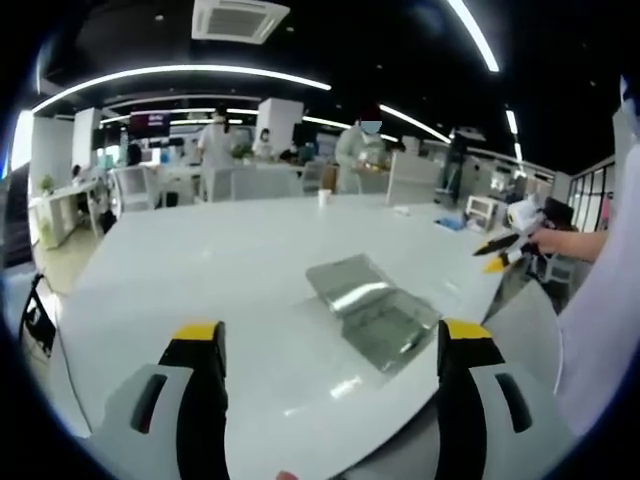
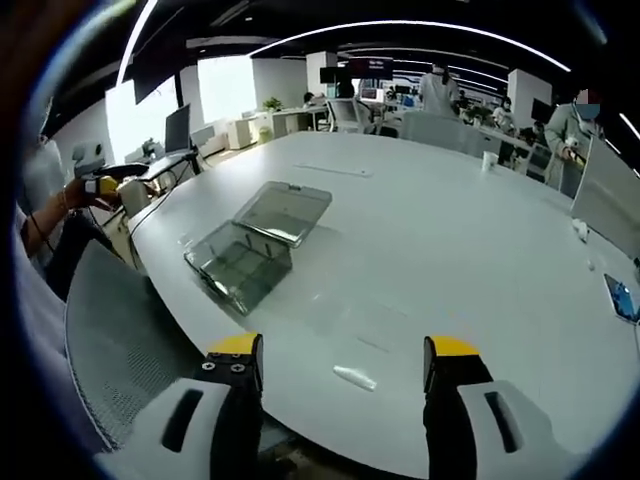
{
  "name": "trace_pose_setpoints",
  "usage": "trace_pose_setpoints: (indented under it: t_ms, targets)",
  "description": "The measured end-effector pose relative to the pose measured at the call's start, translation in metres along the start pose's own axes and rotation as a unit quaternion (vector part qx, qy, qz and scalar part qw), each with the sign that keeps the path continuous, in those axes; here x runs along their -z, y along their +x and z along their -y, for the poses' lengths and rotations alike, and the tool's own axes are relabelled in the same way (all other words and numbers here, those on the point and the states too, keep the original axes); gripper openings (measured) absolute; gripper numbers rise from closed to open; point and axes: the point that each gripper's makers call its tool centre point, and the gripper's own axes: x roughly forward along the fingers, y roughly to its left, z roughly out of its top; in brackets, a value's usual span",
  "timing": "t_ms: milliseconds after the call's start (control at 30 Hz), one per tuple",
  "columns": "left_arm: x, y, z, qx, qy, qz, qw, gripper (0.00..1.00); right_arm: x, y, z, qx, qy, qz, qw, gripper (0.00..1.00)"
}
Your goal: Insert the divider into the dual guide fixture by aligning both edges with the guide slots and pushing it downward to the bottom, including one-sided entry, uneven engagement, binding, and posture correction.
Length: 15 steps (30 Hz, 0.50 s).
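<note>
While both jaw pairs stand wide apart and empty, the left gripper (image 1: 330,345) and right gripper (image 2: 343,355) are held at lower frame above the white bench (image 1: 200,270). Mid-frame, the clear fixture (image 1: 372,310) lies untouched; no divider can be identified. Approach is judged pending: locating and grasping it comes next.

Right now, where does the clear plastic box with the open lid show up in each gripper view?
Left gripper view: the clear box lies just right of centre, between the jaw tips.
Right gripper view: the clear box lies left of centre, above the left jaw.
Shared landmark: the white table under it.
</note>
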Motion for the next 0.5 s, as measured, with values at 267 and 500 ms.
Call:
trace_pose_setpoints:
  t_ms: [267,500]
  targets:
    - [0.002,0.008,0.015,0.014,0.001,0.000,0.9999,0.81,0.007,0.018,0.013,0.046,0.057,-0.021,0.9971,0.54]
    - [-0.007,0.017,0.022,0.028,0.007,0.007,0.9996,0.80,0.013,0.043,0.021,0.074,0.087,-0.046,0.9924,0.50]
